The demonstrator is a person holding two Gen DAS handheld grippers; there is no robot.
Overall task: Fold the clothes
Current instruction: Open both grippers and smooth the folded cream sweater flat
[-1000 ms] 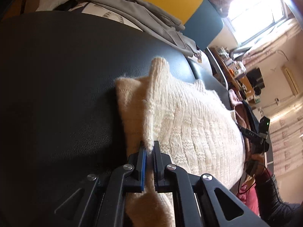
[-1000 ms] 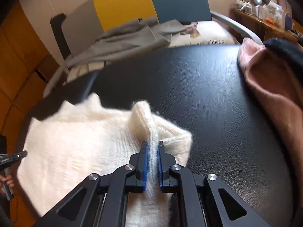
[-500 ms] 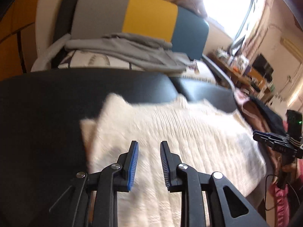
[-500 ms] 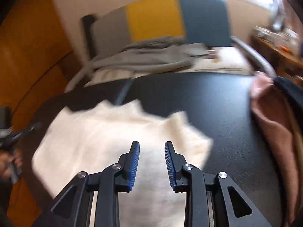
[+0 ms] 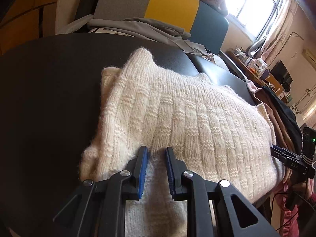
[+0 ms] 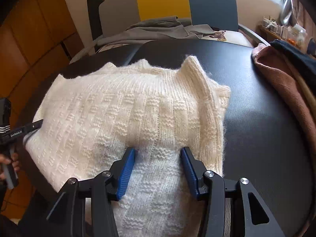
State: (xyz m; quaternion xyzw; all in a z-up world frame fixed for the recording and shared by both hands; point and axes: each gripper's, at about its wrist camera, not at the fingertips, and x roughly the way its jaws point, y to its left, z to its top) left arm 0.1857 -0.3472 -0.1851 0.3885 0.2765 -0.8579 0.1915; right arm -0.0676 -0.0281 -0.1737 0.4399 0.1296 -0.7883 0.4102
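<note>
Sweater (image 5: 197, 118), one, cream knit, on black table (image 5: 49, 98); left tongs (image 5: 156, 152) and right tongs (image 6: 158, 154) spread

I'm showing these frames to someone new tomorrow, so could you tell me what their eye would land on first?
A cream knitted sweater fills the middle of both views, lying folded on a black table. Both the left gripper and the right gripper hang open over its near edge. Behind the table a chair with a grey, yellow and blue back holds a grey garment, and a pink garment lies at the table's right edge.
</note>
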